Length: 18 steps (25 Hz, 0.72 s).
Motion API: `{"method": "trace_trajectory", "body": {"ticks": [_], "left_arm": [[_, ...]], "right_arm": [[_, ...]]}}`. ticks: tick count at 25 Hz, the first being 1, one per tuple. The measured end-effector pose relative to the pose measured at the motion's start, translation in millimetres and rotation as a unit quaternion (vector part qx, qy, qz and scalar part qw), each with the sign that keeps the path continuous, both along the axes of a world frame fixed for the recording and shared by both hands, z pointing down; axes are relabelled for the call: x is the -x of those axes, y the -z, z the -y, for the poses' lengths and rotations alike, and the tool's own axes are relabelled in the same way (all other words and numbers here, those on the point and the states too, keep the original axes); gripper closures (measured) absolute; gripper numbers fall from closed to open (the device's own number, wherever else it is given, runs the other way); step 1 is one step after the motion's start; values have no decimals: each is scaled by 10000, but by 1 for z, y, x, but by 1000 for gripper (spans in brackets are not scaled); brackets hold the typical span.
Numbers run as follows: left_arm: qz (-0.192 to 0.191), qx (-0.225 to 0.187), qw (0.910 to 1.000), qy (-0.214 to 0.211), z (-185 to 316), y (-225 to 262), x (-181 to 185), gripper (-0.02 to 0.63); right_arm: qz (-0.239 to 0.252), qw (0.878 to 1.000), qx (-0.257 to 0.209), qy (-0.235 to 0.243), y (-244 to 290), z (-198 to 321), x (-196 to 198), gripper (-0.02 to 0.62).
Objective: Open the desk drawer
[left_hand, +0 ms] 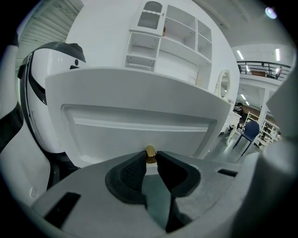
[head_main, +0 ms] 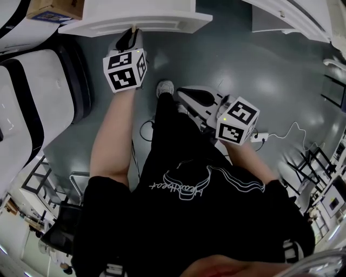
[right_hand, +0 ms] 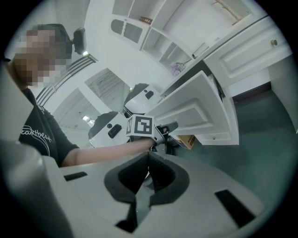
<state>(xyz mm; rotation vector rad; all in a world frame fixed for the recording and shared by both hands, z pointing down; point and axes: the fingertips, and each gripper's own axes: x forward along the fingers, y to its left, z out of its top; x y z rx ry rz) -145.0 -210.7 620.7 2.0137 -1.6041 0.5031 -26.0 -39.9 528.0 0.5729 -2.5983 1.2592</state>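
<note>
The white desk drawer front point(head_main: 135, 24) fills the top of the head view and stands out from the desk. In the left gripper view its panelled face point(left_hand: 139, 125) is close ahead, with a small gold knob point(left_hand: 150, 153) low in the middle. My left gripper point(head_main: 132, 32) point(left_hand: 150, 159) is shut on that knob, its dark pads pressed on either side. My right gripper point(head_main: 197, 96) point(right_hand: 148, 160) hangs lower right, away from the drawer, shut with nothing between its pads. The right gripper view shows the drawer point(right_hand: 200, 111) from the side, with the left gripper's marker cube point(right_hand: 140, 126) at it.
A white and black seat point(head_main: 32, 92) stands at the left beside the desk. A cardboard box point(head_main: 54, 8) lies at the top left. Cables and a power strip point(head_main: 259, 135) lie on the grey floor at the right. White cabinets point(head_main: 292, 16) stand top right.
</note>
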Motion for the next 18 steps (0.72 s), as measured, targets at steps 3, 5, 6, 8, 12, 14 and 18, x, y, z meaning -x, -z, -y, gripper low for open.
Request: {"method": "trace_trajectory", "body": {"ticks": [3,5,6,8,12,14,18], "left_arm": [[-30,7,10000,48,-1,-1,1,529],[0,8,10000,36,-1,-1,1,529],[-11,6,10000,29,-1,-1,0,529],[-57,7,10000,22,0,-1,0,528],[51,-12,10000,-24,1,-1,0,528],[117,-20,9999,-47,1,-1,1,526],[179,-19,9998,29,-4,6,3,470]], "right_arm": [[-35,10000,-26,-1,2,-4,-2,589],[-54,10000,-45,-23,4,-5,-4,589],[-63,10000,-57,-40,5,-4,-6,589],[-81,9999,-87,-72,8,-3,-9,589],[-140,9997,-145,-116,16,-1,-16,589],[-172,9996,-188,-140,21,1,-21,589],[-225,9991,-293,-192,32,6,-32,589]]}}
